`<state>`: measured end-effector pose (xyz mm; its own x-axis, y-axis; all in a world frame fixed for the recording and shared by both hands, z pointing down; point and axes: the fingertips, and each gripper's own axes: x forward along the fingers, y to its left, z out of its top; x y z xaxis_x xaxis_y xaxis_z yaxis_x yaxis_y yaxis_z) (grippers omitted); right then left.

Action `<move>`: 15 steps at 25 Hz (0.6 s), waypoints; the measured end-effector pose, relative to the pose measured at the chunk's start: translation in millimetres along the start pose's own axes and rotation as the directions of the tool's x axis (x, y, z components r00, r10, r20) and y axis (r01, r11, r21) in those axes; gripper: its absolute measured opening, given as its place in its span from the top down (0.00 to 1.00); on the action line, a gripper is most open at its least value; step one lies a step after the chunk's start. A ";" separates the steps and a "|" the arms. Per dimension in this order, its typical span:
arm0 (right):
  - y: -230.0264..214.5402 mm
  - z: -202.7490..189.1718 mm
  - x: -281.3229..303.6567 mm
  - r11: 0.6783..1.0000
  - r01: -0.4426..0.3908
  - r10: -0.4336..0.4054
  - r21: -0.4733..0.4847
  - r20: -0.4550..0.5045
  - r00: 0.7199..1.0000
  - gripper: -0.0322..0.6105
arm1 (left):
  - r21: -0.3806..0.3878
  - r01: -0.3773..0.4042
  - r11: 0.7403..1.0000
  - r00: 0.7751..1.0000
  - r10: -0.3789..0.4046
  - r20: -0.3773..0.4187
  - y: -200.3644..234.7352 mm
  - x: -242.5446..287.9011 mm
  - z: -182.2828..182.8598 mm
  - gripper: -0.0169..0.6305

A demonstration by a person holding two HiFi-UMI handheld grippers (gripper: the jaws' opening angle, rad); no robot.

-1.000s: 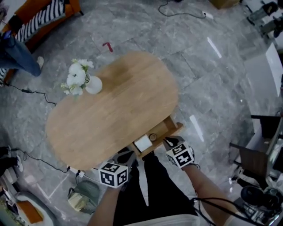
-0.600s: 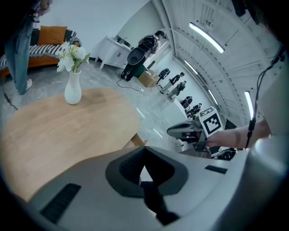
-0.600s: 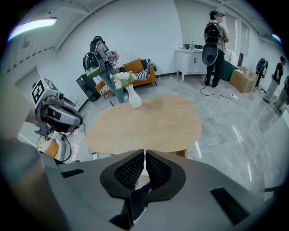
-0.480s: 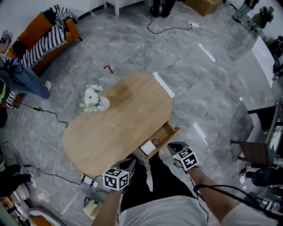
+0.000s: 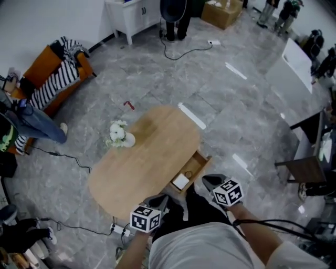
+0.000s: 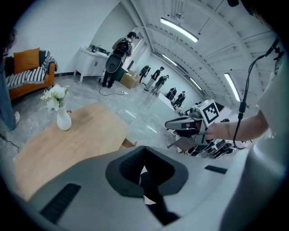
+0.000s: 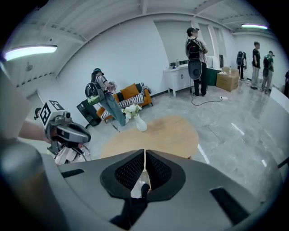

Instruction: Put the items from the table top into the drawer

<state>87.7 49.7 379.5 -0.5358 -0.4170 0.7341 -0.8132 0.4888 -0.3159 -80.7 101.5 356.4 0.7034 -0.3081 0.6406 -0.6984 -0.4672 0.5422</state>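
The oval wooden table (image 5: pixel 147 157) carries only a white vase of flowers (image 5: pixel 122 137) at its far left. The drawer (image 5: pixel 198 162) stands pulled out at the near right edge, with a white flat item (image 5: pixel 180 182) and a small round item (image 5: pixel 188 175) inside. My left gripper (image 5: pixel 159 200) hangs shut and empty above the table's near edge, left of the drawer. On the other side, my right gripper (image 5: pixel 208 182) is also shut and empty. In the left gripper view the jaws (image 6: pixel 144 155) meet over the table (image 6: pixel 67 140). In the right gripper view the jaws (image 7: pixel 144 162) are pressed together.
An orange sofa (image 5: pixel 52 79) with a striped cloth and a person (image 5: pixel 26 123) are at the far left. A white cabinet (image 5: pixel 134 13) and a standing person (image 5: pixel 173 13) are at the back. A chair (image 5: pixel 304 171) stands right. Cables (image 5: pixel 63 157) trail over the grey floor.
The head view has risen, so the table looks smaller and farther off. Both grippers have lifted up and away from the drawer, which stays open.
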 end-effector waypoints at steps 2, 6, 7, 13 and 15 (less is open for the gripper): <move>7.2 2.5 -15.0 1.000 0.007 -0.007 0.006 0.029 1.000 0.89 | 0.029 0.013 0.999 1.000 -0.013 0.011 -11.8 -12.3 2.4 0.97; 12.6 4.4 -45.3 1.000 0.007 -0.009 0.026 0.080 0.997 0.89 | 0.054 0.012 0.998 0.999 -0.015 0.047 -31.0 -28.4 5.6 0.97; 12.7 4.4 -52.9 1.000 0.004 -0.006 0.026 0.090 0.996 0.89 | 0.053 0.006 0.999 0.998 -0.009 0.055 -34.8 -30.1 5.7 0.97; 11.2 -7.0 -100.7 1.000 -0.012 0.012 0.002 0.111 0.994 0.89 | 0.033 -0.031 0.999 0.993 0.027 0.117 -68.0 -37.3 0.3 0.97; 8.5 -16.9 -117.3 1.000 -0.016 0.016 0.003 0.102 0.995 0.89 | 0.028 -0.047 0.999 0.990 0.043 0.135 -81.7 -39.3 -6.1 0.97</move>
<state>147.5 115.7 300.9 -0.5690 -0.4849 0.6642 -0.8050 0.4934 -0.3295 -52.1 156.8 290.2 0.6841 -0.4366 0.5843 -0.7269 -0.4749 0.4961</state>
